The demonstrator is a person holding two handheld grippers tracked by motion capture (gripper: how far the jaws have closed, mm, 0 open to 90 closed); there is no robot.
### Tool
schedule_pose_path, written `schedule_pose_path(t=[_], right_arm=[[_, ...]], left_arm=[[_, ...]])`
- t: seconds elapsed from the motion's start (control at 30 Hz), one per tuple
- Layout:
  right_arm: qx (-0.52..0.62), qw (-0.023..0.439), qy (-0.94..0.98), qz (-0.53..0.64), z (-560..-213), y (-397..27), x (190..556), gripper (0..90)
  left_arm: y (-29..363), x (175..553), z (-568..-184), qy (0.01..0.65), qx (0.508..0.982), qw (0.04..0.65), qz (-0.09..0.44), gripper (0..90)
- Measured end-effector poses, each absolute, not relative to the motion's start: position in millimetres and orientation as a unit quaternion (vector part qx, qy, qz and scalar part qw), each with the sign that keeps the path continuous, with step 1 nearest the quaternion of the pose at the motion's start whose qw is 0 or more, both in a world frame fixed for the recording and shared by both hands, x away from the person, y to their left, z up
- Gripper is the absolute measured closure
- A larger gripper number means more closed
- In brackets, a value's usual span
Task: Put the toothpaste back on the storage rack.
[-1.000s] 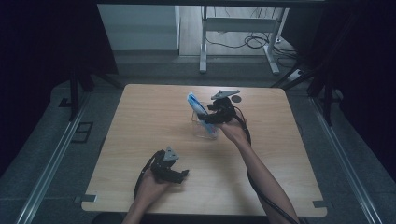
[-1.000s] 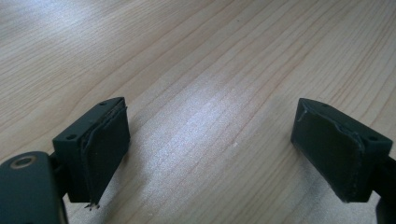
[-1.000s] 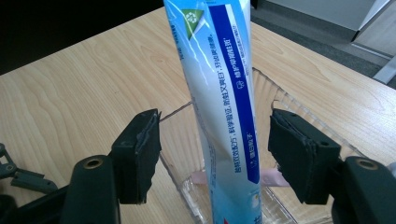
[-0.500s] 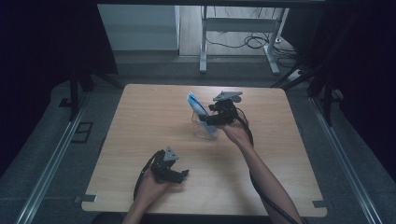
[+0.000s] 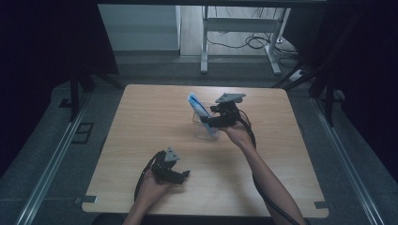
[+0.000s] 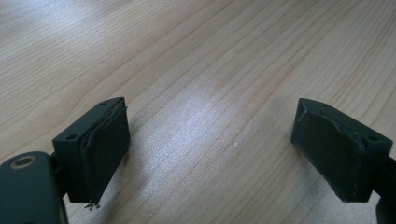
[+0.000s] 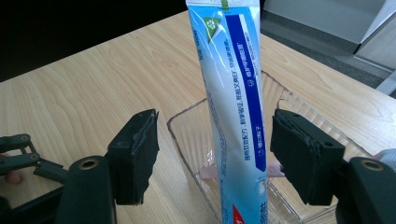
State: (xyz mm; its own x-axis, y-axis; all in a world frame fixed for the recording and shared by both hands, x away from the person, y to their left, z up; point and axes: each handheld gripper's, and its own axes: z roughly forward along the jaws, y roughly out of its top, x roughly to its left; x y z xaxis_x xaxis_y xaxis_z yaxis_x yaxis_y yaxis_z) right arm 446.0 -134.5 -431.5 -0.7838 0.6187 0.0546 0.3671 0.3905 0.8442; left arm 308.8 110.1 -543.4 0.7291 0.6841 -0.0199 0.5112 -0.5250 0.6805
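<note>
1. Little has changed since a second ago: the right gripper [image 5: 210,123] has only nudged at the clear container [image 5: 205,125], and the left gripper [image 5: 180,175] sits as before near the front edge of the wooden table [image 5: 141,117].
2. The toothpaste tube [image 7: 233,93], blue and white, stands tilted in the clear container at mid-table, its top leaning away.
3. The right gripper's jaws are spread on either side of the tube, pads [image 7: 140,149] clear of it: released.
4. The left gripper's jaws gape wide over bare wood, grasping nothing.
</note>
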Motion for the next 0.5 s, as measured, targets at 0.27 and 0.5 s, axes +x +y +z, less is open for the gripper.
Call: schedule_pose_path(t=[0.27,0.5], right_arm=[[0.287,0.14,0.825,0.467,-425,-132,439,33.0],[0.273,0.14,0.826,0.473,-418,-134,430,32.9]], left_arm=[[110,309,-543,0.345,0.865,0.343,0.127,11.9],[110,309,-543,0.344,0.865,0.343,0.127,11.9]])
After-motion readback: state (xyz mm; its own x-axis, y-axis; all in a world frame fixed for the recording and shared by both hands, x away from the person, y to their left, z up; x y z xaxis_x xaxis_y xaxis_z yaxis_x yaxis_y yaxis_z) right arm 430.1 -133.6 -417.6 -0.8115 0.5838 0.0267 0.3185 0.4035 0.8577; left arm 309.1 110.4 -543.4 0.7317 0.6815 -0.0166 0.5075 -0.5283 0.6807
